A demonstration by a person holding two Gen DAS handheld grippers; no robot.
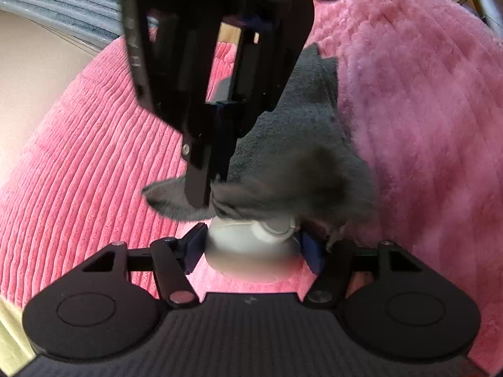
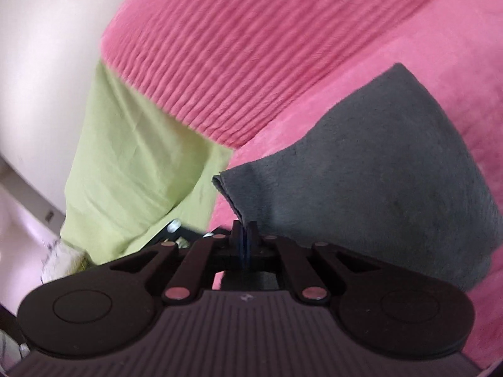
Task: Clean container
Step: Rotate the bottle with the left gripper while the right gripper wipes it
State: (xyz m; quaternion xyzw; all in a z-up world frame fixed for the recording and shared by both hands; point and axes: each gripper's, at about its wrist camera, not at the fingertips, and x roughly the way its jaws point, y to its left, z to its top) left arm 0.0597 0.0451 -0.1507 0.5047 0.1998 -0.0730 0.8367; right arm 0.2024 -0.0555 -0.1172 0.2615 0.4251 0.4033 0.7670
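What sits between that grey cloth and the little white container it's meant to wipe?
Nothing visible. The right gripper, shut on the grey cloth, presses it straight onto the top of the white container, which the left gripper clamps from both sides above the pink blanket.

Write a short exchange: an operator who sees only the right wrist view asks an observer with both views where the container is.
Operator: My right gripper pinches a grey cloth. Where is the container?
Observer: A white container is held between the fingers of the left gripper.
Operator: Does the cloth reach it?
Observer: Yes, the cloth lies over the container's top, just below your fingertips.
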